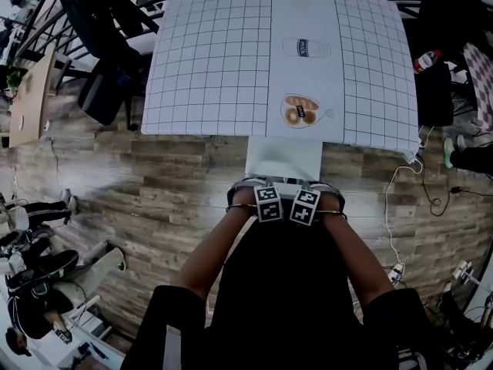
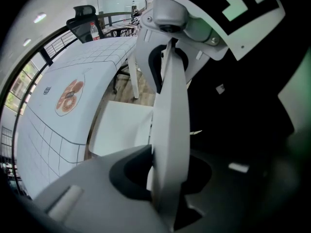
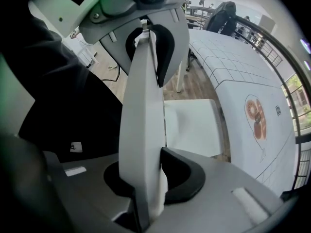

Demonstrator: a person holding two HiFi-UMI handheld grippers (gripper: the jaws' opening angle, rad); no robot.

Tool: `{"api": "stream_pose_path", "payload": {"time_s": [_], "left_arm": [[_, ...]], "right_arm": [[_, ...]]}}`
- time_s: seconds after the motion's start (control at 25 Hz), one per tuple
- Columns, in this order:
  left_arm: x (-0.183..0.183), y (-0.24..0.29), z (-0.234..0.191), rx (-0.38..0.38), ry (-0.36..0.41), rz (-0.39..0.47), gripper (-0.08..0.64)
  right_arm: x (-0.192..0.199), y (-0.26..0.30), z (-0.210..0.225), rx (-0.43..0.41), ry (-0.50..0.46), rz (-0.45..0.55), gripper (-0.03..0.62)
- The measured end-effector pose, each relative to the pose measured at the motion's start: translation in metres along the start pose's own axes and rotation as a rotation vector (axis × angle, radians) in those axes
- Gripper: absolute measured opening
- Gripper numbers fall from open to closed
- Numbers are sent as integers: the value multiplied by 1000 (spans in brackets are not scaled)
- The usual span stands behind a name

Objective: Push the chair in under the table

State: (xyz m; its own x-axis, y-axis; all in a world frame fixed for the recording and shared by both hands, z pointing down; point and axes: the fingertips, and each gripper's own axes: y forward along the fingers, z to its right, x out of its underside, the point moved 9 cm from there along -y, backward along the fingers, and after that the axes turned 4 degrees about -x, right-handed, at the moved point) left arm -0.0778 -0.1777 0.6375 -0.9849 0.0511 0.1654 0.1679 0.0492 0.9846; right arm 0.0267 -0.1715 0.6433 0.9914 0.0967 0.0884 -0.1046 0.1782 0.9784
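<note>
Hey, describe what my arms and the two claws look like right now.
The left claw and right claw have smooth grey bodies with black curved recesses. Each carries a cube of black-and-white square markers. You wear black short sleeves.

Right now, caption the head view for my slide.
Both hand-held grippers clamp the chair backrest, its seat partly under the table.

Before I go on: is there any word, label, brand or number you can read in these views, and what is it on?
No text can be read in any view.
Dark label on the pastry print on the tablecloth: too blurred to read.
Lettering on the bottle-like print: too small to read.
Marker cubes: black-and-white square patterns only, no letters.
</note>
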Motion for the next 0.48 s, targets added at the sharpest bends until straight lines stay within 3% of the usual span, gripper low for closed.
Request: {"api": "stream_pose_path", "payload": {"time_s": [0.48], "left_arm": [[-18, -2, -64, 21, -35, 17, 98]], "right_arm": [[10, -15, 68, -6, -43, -10, 86]]}}
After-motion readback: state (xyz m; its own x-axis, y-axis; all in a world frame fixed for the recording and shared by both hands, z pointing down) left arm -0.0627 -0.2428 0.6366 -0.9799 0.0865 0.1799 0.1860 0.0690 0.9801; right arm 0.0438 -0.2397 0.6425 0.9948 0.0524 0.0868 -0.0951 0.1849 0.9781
